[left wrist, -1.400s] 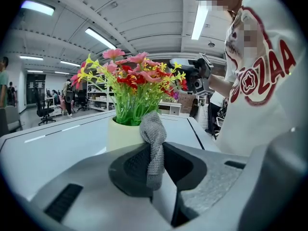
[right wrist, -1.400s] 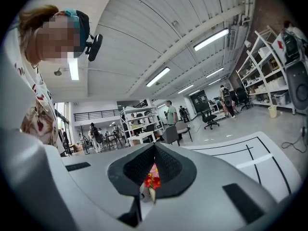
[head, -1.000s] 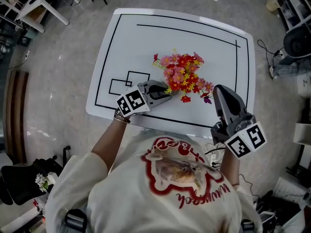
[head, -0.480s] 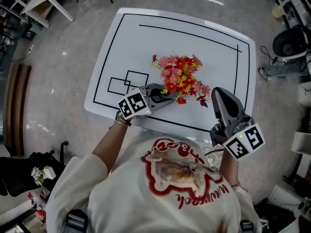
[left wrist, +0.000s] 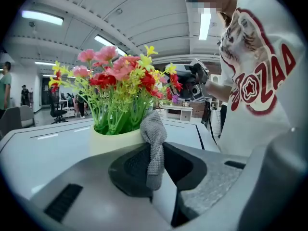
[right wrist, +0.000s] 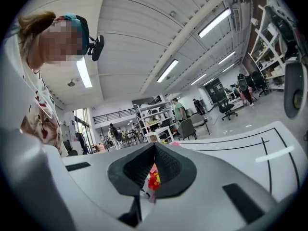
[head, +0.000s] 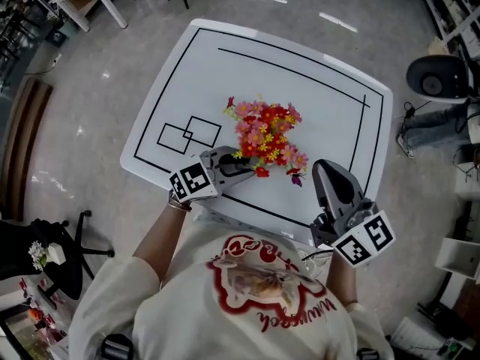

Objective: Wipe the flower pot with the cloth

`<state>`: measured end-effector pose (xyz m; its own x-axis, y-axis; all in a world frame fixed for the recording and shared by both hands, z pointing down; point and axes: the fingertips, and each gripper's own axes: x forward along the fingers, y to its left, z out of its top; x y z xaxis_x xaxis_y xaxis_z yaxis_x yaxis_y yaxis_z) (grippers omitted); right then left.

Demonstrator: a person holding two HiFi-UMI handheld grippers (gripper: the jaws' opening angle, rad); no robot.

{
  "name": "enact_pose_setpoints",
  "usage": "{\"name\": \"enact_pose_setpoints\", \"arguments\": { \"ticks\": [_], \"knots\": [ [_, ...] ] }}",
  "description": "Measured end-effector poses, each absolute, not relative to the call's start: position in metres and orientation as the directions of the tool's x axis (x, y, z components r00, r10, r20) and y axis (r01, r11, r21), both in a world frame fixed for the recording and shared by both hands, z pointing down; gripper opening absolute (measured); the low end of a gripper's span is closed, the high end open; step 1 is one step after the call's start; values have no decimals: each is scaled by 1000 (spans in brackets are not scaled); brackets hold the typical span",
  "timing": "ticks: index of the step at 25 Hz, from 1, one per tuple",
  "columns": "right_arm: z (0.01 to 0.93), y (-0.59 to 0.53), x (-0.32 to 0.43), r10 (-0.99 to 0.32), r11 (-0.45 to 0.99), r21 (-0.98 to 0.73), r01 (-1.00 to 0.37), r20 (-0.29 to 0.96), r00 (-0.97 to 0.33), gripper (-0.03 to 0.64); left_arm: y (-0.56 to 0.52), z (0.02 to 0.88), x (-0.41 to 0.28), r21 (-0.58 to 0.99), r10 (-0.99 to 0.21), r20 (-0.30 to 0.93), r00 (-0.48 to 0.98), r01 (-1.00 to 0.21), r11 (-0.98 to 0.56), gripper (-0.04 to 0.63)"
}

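Left gripper [head: 250, 168] clamped on cloth [left wrist: 153, 138], cloth just beside pot [left wrist: 110, 141] on counter [head: 322, 88], right gripper [head: 326, 169] jaws together, empty, near flowers [head: 262, 130]

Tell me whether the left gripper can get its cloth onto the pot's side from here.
Probably yes. The left gripper is shut on the grey cloth, and the pale pot stands right in front of it with nothing between; the flowers sit higher up.

flower pot [left wrist: 108, 141]: base was hidden behind left claw [left wrist: 155, 153] | cloth [left wrist: 154, 129]: lower end was buried inside that claw | flowers [right wrist: 153, 179]: only 1 sliver showed through right claw [right wrist: 154, 152]
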<state>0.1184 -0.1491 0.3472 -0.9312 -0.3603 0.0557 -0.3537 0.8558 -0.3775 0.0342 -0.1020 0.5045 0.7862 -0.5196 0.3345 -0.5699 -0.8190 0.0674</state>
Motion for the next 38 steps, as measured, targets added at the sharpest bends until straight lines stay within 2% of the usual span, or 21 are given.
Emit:
{"name": "enact_pose_setpoints", "arguments": {
  "ticks": [9, 12, 20, 24, 28, 32, 38],
  "knots": [
    [336, -150, 108, -331, 883, -344, -320, 29, -943, 0, -84, 493, 21, 75, -614, 267, 742, -652, -755, 72],
    [327, -144, 103, -339, 891, -315, -326, 13, -941, 1, -75, 477, 6, 81, -669, 195, 717, -692, -718, 72],
    [293, -106, 84, -386, 897, -259, -358, -65, -920, 0, -40, 387, -44, -92, -808, -2, 590, -804, -587, 72],
    [288, -71, 67, -389, 901, -236, -364, -68, -919, 1, -13, 347, -52, -72, -818, -82, 569, -822, -565, 72],
    [290, -24, 58, -414, 890, -232, -393, -49, -909, 0, 25, 337, -44, -85, -802, -60, 594, -804, -588, 72],
    [299, 26, 50, -441, 879, -215, -425, -29, -897, 0, 72, 331, -25, 5, -731, -84, 677, -733, -680, 72],
    [308, 76, 53, -470, 867, -199, -457, -24, -882, 0, 113, 331, 2, -23, -687, -79, 722, -691, -723, 72]
  ]
}}
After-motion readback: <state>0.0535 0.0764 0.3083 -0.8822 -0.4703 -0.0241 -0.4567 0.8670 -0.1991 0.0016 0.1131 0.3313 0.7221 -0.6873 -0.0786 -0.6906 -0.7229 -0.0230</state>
